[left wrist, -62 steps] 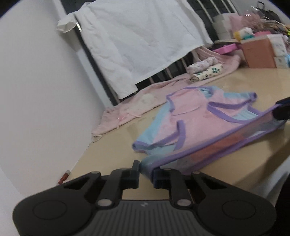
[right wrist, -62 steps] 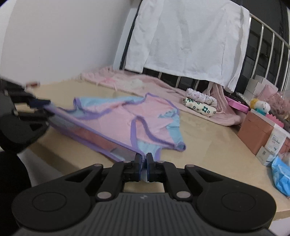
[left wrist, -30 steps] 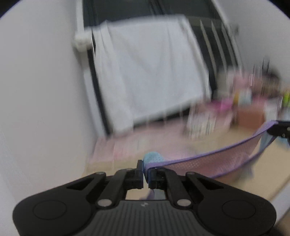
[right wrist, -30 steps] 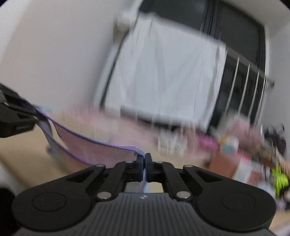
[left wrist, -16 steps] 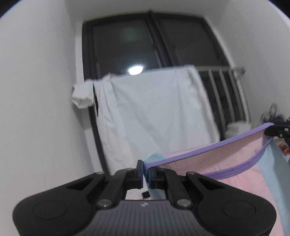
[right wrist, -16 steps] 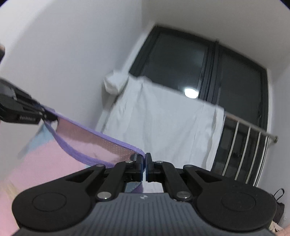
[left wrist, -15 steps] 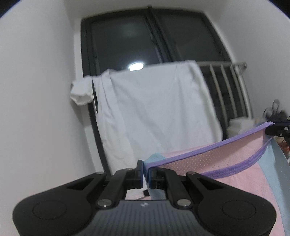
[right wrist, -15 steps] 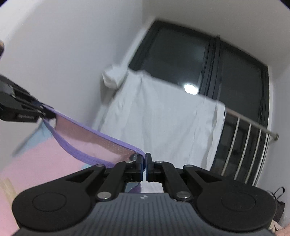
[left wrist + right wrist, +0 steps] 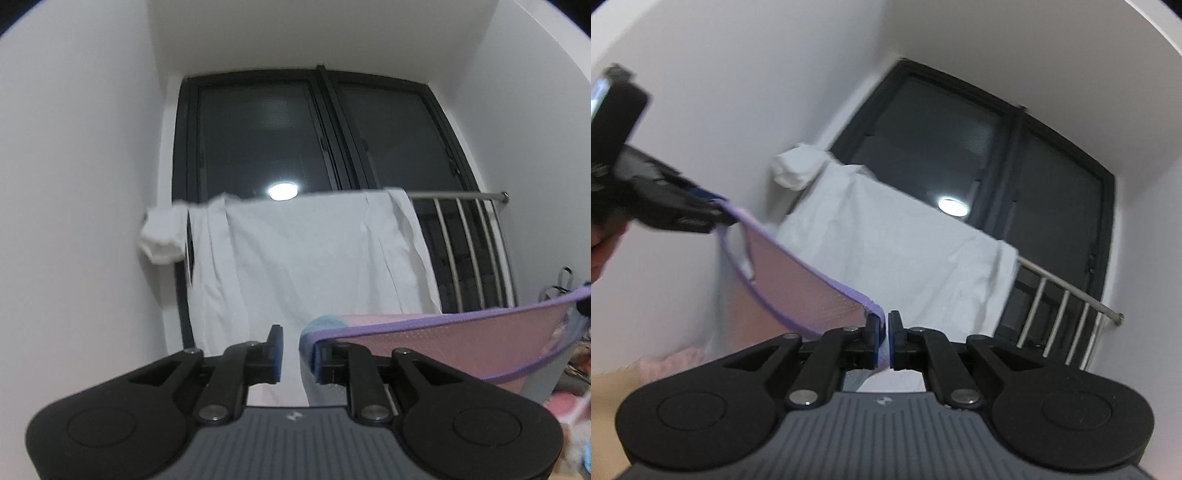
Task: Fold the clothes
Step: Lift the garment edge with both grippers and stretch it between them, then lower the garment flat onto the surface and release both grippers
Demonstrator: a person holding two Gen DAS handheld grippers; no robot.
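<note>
My left hand-held gripper (image 9: 291, 354) stands with its fingers parted, the pink garment's (image 9: 461, 339) purple hem only draped against one finger, while my right hand-held gripper (image 9: 886, 334) pinches the other end, the cloth hanging in the air between them. I judge that the left corner could slip off and the garment swing from one point. No containers show.

You have no readable text, label, brand or number in either view. The only mark is a small pale emblem on each ribbed grey gripper housing (image 9: 294, 416), too small to make out.
</note>
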